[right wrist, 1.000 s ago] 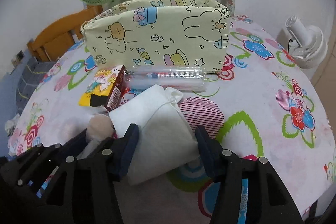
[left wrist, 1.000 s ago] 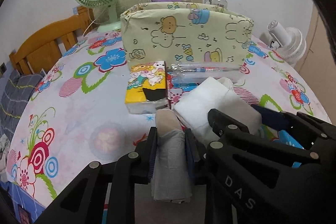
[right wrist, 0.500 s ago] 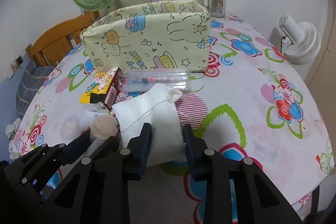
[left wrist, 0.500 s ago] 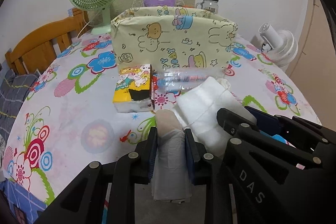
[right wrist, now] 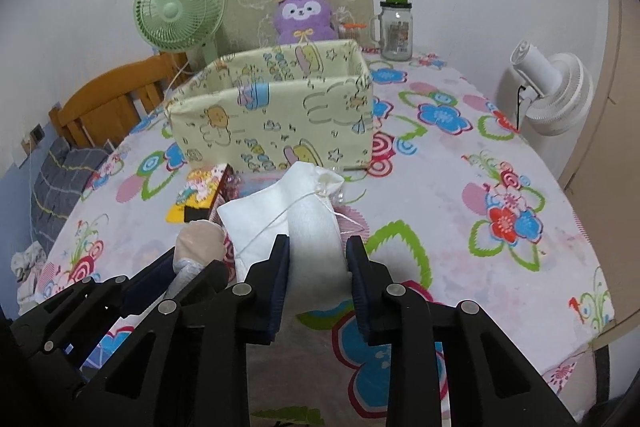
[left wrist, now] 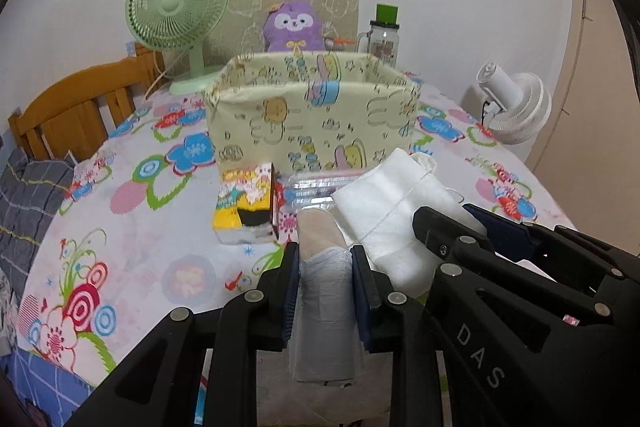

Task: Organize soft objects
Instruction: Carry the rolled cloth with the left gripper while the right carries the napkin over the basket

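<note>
My left gripper (left wrist: 325, 269) is shut on a grey-and-beige soft roll (left wrist: 322, 267) and holds it above the table's near edge. My right gripper (right wrist: 316, 259) is shut on a white drawstring pouch (right wrist: 296, 211), lifted off the cloth. The pouch also shows in the left wrist view (left wrist: 394, 199), and the roll in the right wrist view (right wrist: 198, 245). A yellow cartoon-print fabric bin (right wrist: 276, 111) stands open behind them, mid-table. A tissue pack (left wrist: 246, 203) and a clear plastic pen case (left wrist: 316, 185) lie in front of the bin.
A green fan (left wrist: 176, 11), a purple plush (left wrist: 294, 25) and a glass jar (left wrist: 384, 37) stand at the back by the wall. A white fan (right wrist: 552, 91) is off the table's right side. A wooden chair (left wrist: 68, 111) is at the left.
My right gripper closed on the white pouch. Both grippers rose and pulled back, lifting the pouch and the roll; the bin's open top now shows.
</note>
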The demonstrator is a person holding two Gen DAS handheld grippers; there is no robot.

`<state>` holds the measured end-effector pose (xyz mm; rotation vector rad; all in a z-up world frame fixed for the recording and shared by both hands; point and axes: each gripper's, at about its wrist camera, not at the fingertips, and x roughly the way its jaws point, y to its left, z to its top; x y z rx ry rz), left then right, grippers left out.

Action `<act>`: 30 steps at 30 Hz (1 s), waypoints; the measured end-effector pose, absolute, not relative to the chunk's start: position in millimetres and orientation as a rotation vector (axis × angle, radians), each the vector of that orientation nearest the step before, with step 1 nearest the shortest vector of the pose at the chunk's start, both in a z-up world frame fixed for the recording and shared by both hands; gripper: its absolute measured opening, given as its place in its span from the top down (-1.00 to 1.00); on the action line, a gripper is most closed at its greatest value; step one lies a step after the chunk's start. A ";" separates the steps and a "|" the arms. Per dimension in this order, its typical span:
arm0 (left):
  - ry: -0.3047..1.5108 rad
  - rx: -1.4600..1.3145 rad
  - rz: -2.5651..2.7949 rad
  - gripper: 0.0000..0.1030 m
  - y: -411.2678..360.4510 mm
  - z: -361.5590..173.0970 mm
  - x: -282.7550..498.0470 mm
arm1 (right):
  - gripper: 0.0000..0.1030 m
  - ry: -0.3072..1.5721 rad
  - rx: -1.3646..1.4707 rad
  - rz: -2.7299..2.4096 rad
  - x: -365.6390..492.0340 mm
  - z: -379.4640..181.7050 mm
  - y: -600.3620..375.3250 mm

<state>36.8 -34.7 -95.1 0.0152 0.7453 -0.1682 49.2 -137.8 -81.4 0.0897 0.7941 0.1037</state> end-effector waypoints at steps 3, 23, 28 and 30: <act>0.725 0.018 -0.172 0.54 -35.9 -83.4 34.3 | 0.39 0.774 0.093 0.099 46.2 -68.6 -140.3; 0.619 0.030 -0.172 0.54 -33.9 -18.7 22.8 | 0.39 0.666 0.099 0.080 32.7 -0.9 -143.6; 0.600 0.025 -0.169 0.54 -30.9 -8.6 23.2 | 0.39 0.647 0.094 0.082 33.0 11.0 -141.5; 0.596 0.024 -0.169 0.54 -30.1 -5.5 24.3 | 0.39 0.643 0.093 0.082 34.3 14.1 -141.4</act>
